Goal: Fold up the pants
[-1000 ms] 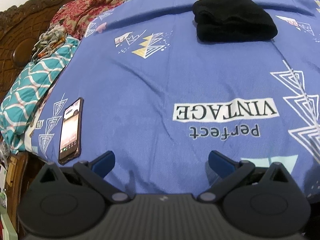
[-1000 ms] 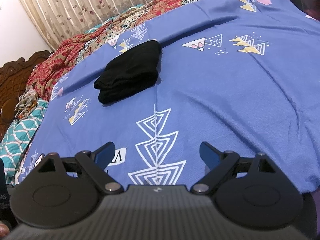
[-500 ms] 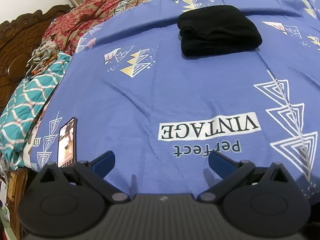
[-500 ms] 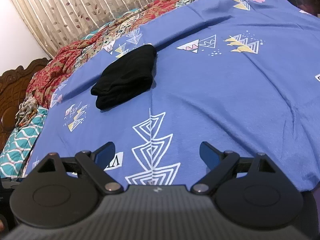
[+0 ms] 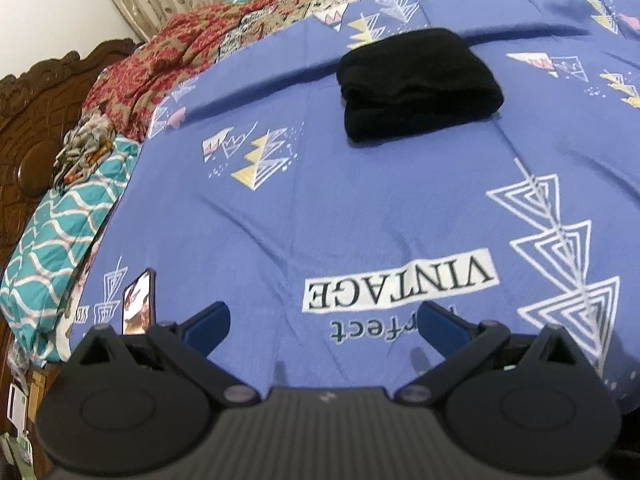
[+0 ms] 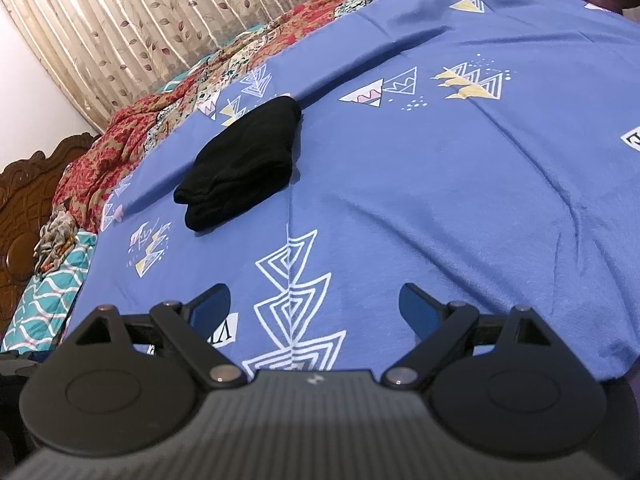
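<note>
The black pants (image 5: 416,84) lie folded into a compact bundle on the blue printed bedsheet (image 5: 360,208), toward the far side. They also show in the right wrist view (image 6: 244,164), up and to the left. My left gripper (image 5: 326,326) is open and empty, held near the bed's front edge, well short of the pants. My right gripper (image 6: 314,306) is open and empty too, near the front edge and to the right of the pants.
A phone (image 5: 138,304) lies on the sheet at the near left. A teal patterned quilt (image 5: 56,240) and a red floral blanket (image 5: 160,60) lie along the left and far sides. A carved wooden headboard (image 5: 28,112) stands left. Curtains (image 6: 160,20) hang behind.
Both grippers have drawn back and tilted up, so the pants sit farther off and more curtain shows. The phone has slid lower behind the left finger. The jaws stay open.
</note>
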